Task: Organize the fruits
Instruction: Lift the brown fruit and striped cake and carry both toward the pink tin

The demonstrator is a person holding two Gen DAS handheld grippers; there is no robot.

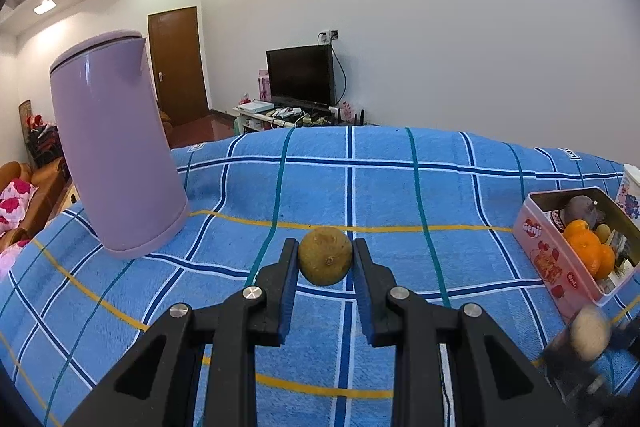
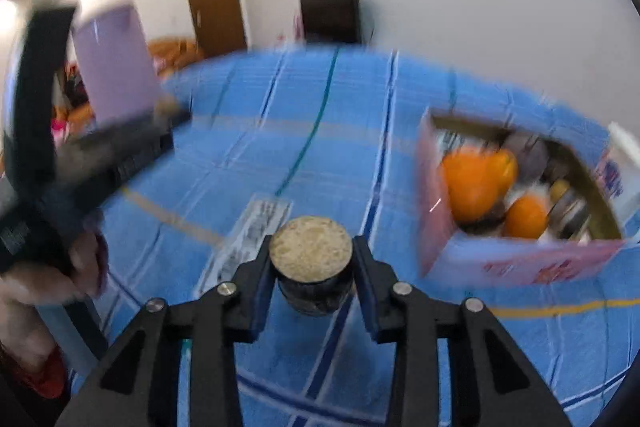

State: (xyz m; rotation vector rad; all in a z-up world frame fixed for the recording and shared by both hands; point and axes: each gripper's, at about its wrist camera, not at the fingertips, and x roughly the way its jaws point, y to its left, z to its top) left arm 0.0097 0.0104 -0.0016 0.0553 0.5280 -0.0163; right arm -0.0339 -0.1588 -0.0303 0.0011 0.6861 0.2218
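Note:
My left gripper (image 1: 325, 255) is shut on a round brownish-green fruit (image 1: 325, 255) and holds it above the blue checked cloth (image 1: 360, 187). My right gripper (image 2: 311, 259) is shut on a small dark jar with a cork lid (image 2: 311, 247), held above the cloth; it shows blurred at the lower right of the left wrist view (image 1: 590, 335). A pink tin box (image 1: 560, 259) at the right holds oranges (image 1: 588, 247) and a dark fruit (image 1: 582, 209). The box (image 2: 520, 259) and oranges (image 2: 472, 179) also show in the blurred right wrist view.
A tall lilac kettle (image 1: 112, 147) stands on the cloth at the left. A white cup (image 1: 630, 191) stands behind the box. A printed paper strip (image 2: 248, 227) lies on the cloth. The left gripper's body (image 2: 100, 155) shows at the left of the right wrist view.

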